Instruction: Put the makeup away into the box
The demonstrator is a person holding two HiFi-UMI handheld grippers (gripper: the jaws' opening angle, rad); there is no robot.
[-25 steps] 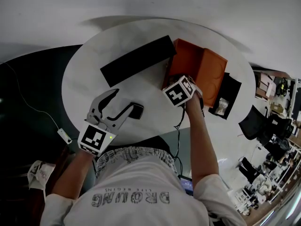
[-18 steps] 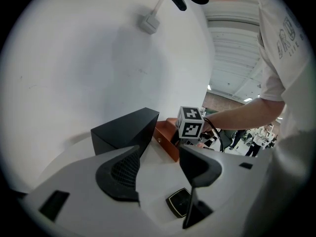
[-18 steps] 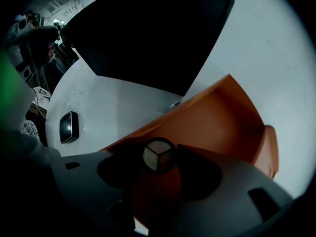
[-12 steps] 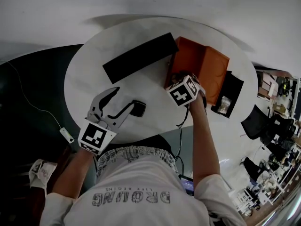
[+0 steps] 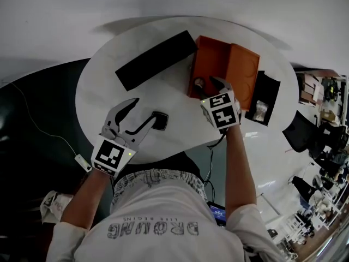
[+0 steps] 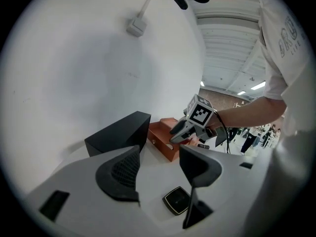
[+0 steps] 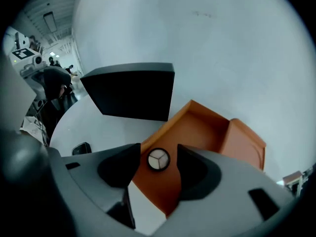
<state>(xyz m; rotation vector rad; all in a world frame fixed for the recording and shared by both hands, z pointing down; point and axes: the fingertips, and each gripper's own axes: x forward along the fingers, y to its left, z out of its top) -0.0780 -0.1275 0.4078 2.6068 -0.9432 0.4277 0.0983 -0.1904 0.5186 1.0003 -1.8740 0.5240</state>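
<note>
An open orange box (image 5: pixel 215 56) stands on the round white table (image 5: pixel 109 97). A round compact (image 5: pixel 199 83) with a pale three-part top lies on the box floor near its front corner. My right gripper (image 5: pixel 217 84) hangs just above it. In the right gripper view the compact (image 7: pixel 158 159) shows between the closing jaws (image 7: pixel 158 154), and the pads do not touch it. A square black compact (image 5: pixel 160 120) lies on the table at the right fingertip of my open left gripper (image 5: pixel 143 115). In the left gripper view this compact (image 6: pixel 177 200) sits below the spread jaws (image 6: pixel 160 157).
A long black box (image 5: pixel 155 60) lies left of the orange box, close to its side. A black tray (image 5: pixel 263 105) with a small packet sits right of the orange box, near the table's edge. A cable runs across the dark floor at left.
My right gripper has lifted out of the orange box and drawn back toward the person, leaving the round compact on the box floor. The left gripper has stayed by the square compact.
</note>
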